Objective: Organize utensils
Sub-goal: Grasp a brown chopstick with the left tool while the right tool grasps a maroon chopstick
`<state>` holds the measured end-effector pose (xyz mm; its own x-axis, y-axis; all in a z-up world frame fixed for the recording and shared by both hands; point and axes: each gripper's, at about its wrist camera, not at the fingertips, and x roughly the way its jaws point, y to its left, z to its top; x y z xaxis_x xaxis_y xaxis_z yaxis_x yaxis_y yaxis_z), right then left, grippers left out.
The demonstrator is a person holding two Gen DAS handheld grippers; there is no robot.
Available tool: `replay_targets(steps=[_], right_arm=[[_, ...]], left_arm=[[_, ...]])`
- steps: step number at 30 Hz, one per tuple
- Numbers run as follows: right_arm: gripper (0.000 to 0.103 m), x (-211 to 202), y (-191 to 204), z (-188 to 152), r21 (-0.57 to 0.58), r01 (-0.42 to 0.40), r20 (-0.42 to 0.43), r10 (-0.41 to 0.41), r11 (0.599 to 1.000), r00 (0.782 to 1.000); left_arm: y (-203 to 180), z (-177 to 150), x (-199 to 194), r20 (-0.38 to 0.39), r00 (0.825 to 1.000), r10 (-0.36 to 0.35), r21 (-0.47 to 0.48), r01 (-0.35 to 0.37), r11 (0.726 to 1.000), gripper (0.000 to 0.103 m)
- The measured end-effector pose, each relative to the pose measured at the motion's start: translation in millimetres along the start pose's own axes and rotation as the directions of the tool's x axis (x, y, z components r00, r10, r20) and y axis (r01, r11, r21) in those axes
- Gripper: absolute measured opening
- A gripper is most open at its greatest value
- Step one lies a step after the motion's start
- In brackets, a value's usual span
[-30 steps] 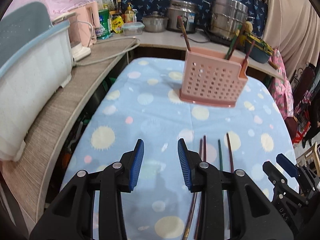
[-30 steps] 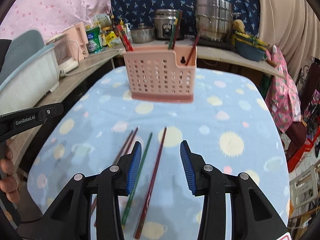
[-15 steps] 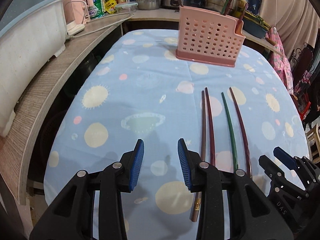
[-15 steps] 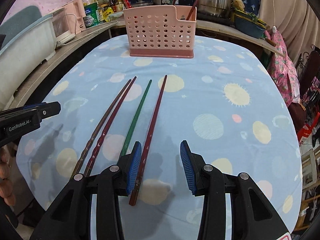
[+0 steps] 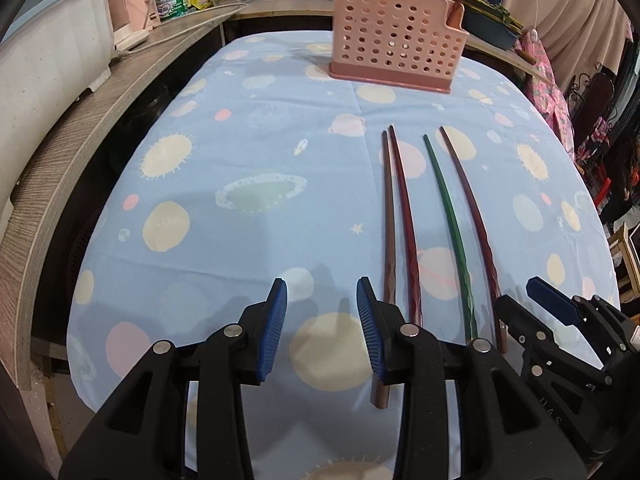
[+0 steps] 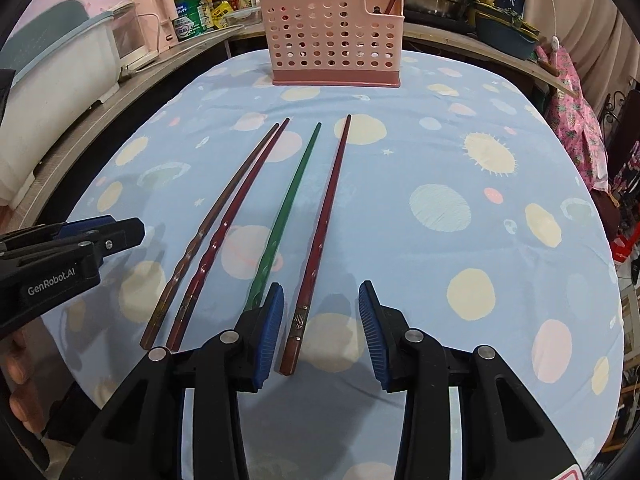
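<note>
The right gripper (image 6: 321, 330) hangs with jaws parted and empty, the butt of the rightmost dark red chopstick (image 6: 324, 236) lying between its blue pads (image 6: 269, 330). The left gripper (image 5: 322, 330) is likewise released, just left of the brown chopstick (image 5: 387, 240). To grasp cleanly, lower straight onto the thick end and clench across it, clear of the green chopstick (image 6: 286, 216) beside. Farther off stands the pink perforated plastic utensil holder (image 6: 330, 36).
</note>
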<state>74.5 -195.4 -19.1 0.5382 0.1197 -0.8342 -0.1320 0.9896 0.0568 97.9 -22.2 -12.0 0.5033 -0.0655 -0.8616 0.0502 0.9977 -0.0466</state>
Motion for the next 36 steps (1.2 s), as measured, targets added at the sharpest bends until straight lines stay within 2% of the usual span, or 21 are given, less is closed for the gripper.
replay_targets(steps=[14,19,36], right_arm=[[0.035,4,3,-8,-0.002,0.004,-0.02,-0.004,1.0,1.0],[0.035,5,4,-11,-0.004,0.007,-0.025,-0.007,1.0,1.0],[0.035,5,5,-12,-0.007,0.011,-0.023,-0.011,1.0,1.0]], left_arm=[[-10,-10,3,-0.027,0.999,-0.026,0.039,0.027,0.999,0.038],[-12,-13,3,-0.029,0.999,-0.033,0.046,0.034,0.998,0.045],[-15,-24,16,-0.099,0.994,-0.054,0.044,0.059,0.997,0.048]])
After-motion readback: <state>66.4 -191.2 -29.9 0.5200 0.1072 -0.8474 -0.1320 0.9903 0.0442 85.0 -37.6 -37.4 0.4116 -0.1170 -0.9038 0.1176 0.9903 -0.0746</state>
